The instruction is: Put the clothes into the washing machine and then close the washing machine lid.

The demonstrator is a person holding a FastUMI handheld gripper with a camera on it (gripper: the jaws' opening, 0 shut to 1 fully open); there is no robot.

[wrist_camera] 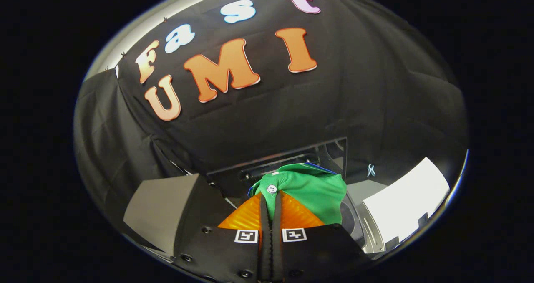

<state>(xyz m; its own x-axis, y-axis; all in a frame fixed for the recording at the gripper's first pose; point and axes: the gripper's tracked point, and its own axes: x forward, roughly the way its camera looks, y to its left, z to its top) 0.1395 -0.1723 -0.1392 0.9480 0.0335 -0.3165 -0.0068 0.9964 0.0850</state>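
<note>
The gripper (270, 199) pinches a green buttoned shirt (311, 191) between both fingers, near a white button (271, 188), holding it over the washing machine (367, 233), whose dark lid (292, 157) stands raised beyond. The garment looks light, soft and floppy; a bunched fold gives the surest hold. No readable brand or label shows.

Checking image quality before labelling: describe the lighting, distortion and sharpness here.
Gripper view: strong fisheye bending at the rim; the green garment, pinched in the gripper, is sharp and evenly lit; the white panel beside it is glaringly bright; the dark cloth wall loses detail.
</note>
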